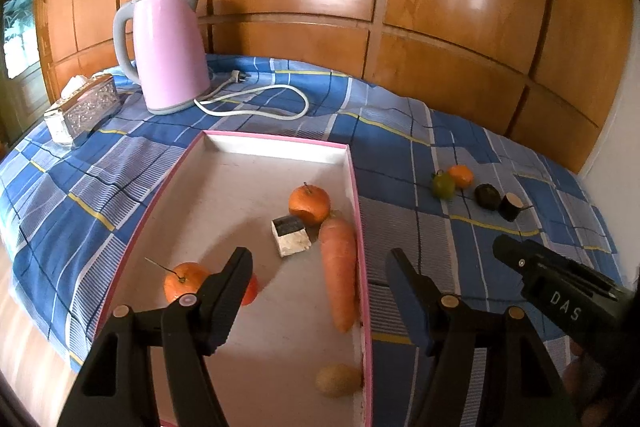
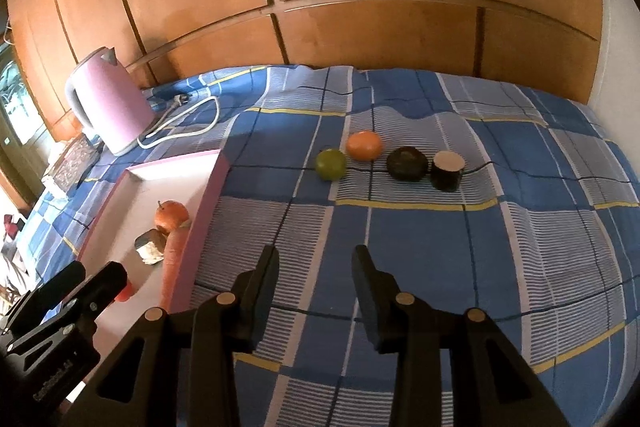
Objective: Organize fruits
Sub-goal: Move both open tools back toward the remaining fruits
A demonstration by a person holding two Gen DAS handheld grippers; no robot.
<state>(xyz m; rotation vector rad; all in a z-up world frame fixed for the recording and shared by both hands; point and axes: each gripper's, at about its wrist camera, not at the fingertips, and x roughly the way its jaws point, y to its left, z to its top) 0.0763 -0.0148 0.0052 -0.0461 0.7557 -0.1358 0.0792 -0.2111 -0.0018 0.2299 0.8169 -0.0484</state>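
Both our grippers are empty: left gripper gapes half-open low over the pink tray, right gripper narrower above the checked cloth. Roughly halfway: carrot and oranges trayed, four fruits wait mid-frame.

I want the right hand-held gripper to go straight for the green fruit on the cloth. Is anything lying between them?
Nothing visible does. Only bare checked cloth lies between the right hand-held gripper and the green fruit. The orange fruit sits beside and just behind it, touching or nearly so.
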